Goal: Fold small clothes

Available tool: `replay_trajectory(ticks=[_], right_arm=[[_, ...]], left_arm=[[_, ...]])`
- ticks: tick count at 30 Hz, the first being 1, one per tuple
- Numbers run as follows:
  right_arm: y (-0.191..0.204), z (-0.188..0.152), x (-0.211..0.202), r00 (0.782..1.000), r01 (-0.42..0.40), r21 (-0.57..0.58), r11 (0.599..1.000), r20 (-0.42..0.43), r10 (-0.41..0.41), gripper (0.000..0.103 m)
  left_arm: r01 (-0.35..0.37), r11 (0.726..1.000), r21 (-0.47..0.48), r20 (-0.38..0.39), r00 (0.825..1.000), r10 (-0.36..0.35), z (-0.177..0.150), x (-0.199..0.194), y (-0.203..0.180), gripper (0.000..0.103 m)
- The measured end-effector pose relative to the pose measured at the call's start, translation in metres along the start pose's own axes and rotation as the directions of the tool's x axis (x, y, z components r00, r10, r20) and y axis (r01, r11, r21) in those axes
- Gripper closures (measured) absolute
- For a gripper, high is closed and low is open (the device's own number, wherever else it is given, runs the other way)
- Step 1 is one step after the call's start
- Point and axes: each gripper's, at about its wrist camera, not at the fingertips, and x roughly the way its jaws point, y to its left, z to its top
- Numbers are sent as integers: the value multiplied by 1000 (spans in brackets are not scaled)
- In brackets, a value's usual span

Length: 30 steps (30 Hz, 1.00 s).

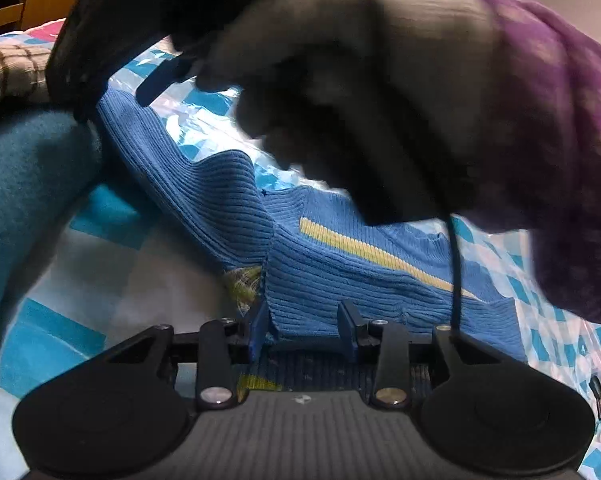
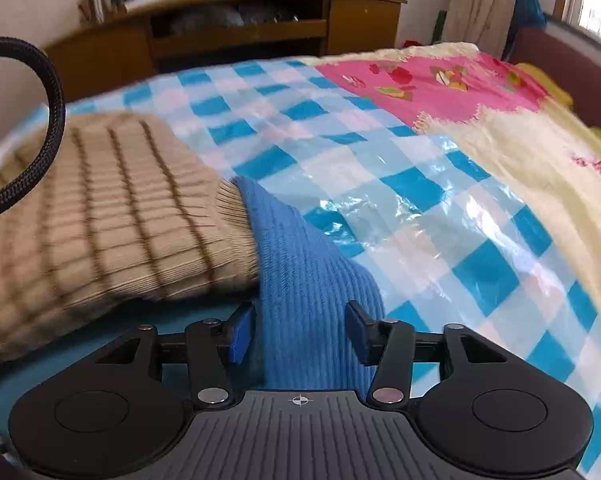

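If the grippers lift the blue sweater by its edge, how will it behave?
The blue sweater is ribbed knit and already drapes in folds, so it will likely sag and stretch, not hold shape. On the glossy checked sheet it may slide easily. It looks light enough for an edge grip.

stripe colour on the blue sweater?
Yellow stripe on the blue sweater; clearest in the left wrist view.

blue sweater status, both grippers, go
Left gripper open, blue ribbed sweater edge between its fingers. Right gripper open, straddling a blue fold. Beige checked sweater overlaps the blue one.
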Motion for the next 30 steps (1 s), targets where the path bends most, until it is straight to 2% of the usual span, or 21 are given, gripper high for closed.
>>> replay_trajectory(ticks=[1, 2, 3, 5, 8, 11, 14, 17, 19, 21, 22, 23, 24, 25, 28, 30], right_arm=[[0, 1, 3, 1000, 10, 13, 1000, -7, -10, 70], [-3, 2, 3, 1000, -5, 38, 999, -12, 5, 85], [-6, 1, -1, 1000, -25, 62, 998, -9, 25, 95], [-11, 1, -18, 1000, -20, 73, 997, 19, 19, 97], [-34, -5, -64, 993, -45, 187, 981, 117, 23, 97], [-65, -37, -128, 964, -95, 357, 929, 265, -3, 97], [-93, -102, -189, 927, -115, 541, 833, 360, -105, 97], [-106, -186, -222, 904, -111, 692, 714, 368, -216, 90], [-108, -246, -219, 922, -90, 800, 593, 292, -254, 88], [-107, -300, -206, 953, -32, 882, 469, 168, -251, 88], [-104, -320, -201, 964, -17, 906, 424, 128, -235, 88], [-101, -333, -200, 969, -26, 916, 400, 122, -216, 88], [-96, -341, -202, 970, -32, 914, 406, 126, -208, 88], [-92, -341, -205, 968, -22, 900, 434, 128, -215, 87], [-83, -325, -219, 951, 41, 825, 563, 140, -274, 76], [-80, -307, -222, 933, 145, 762, 631, 108, -344, 63]], left_arm=[[1, 1000, 0, 3, 1000, -1, -1, 0, 1, 61], [4, 1000, 0, 6, 1000, -4, -2, -1, 1, 60], [6, 1000, 0, 10, 1000, -6, -2, -1, 1, 60], [9, 1000, 4, 19, 1000, -9, -4, -3, 0, 55], [7, 1000, 30, 34, 999, -8, -5, -7, -6, 55], [15, 998, 61, 48, 999, -18, -6, -14, -16, 54], [13, 995, 101, 53, 998, -18, -9, -19, -28, 50], [-22, 988, 156, 33, 999, 17, -12, -12, -41, 48], [-56, 981, 184, 4, 998, 56, -14, -4, -47, 48], [-85, 974, 211, -17, 996, 90, -17, 2, -49, 48], [-103, 968, 227, -20, 994, 110, -18, 4, -51, 48], [-121, 964, 238, -19, 991, 129, -18, 5, -53, 48], [-133, 961, 244, -17, 990, 141, -17, 5, -53, 48], [-147, 958, 246, -13, 988, 154, -16, 6, -54, 48], [-202, 942, 268, 1, 978, 210, -13, 11, -56, 48], [-263, 918, 297, 12, 962, 272, -15, 16, -57, 47]])
